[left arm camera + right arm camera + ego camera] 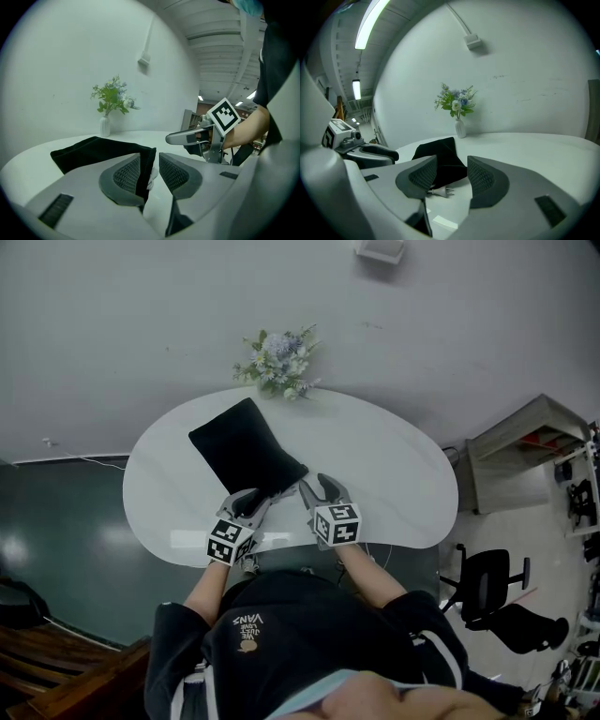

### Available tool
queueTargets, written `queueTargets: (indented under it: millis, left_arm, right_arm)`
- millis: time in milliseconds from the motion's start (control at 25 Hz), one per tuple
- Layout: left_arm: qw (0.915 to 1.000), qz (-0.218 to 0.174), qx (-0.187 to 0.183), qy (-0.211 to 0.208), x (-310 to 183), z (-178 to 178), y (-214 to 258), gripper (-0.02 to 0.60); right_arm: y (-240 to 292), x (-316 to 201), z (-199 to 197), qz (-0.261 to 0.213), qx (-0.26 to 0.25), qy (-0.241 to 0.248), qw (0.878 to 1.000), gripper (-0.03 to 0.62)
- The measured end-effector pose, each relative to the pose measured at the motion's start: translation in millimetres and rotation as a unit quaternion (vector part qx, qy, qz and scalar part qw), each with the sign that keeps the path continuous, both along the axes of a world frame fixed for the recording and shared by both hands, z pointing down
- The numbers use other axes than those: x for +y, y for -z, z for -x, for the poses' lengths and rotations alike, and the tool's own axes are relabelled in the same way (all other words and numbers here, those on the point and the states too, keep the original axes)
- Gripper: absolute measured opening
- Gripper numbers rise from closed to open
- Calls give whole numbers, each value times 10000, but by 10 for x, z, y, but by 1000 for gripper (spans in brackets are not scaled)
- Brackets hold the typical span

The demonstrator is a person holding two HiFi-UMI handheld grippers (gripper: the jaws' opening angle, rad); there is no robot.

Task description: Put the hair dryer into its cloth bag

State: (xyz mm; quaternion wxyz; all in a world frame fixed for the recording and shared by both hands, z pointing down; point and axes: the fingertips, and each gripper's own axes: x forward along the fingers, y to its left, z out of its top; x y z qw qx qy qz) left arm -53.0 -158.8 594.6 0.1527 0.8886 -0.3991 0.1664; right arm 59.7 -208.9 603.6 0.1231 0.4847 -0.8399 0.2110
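Note:
A black cloth bag lies flat on the white oval table, its near corner toward me. No hair dryer body shows. A white plug on its cord sticks out at the bag's near edge. My left gripper stands at that corner. In the left gripper view the bag's edge hangs between the parted jaws of my left gripper, beside the left pad, with a gap to the right pad. My right gripper hovers just right of the bag, open and empty, the plug and the bag lying beyond its jaws.
A white vase of flowers stands at the table's far edge by the wall. A black office chair and a shelf unit stand to the right of the table. Dark wooden furniture sits at the lower left.

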Motion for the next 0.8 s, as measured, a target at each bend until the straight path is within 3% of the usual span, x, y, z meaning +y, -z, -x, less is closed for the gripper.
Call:
queueTargets:
  millis: [440, 800]
  left_arm:
    - [9918, -704, 43, 1061, 340, 29, 390, 112]
    - [9816, -967, 31, 1647, 802, -36, 613, 64]
  right_arm:
    - [344, 590, -149, -273, -49, 696, 9972, 210]
    - [583, 1050, -429, -395, -183, 982, 9942, 95]
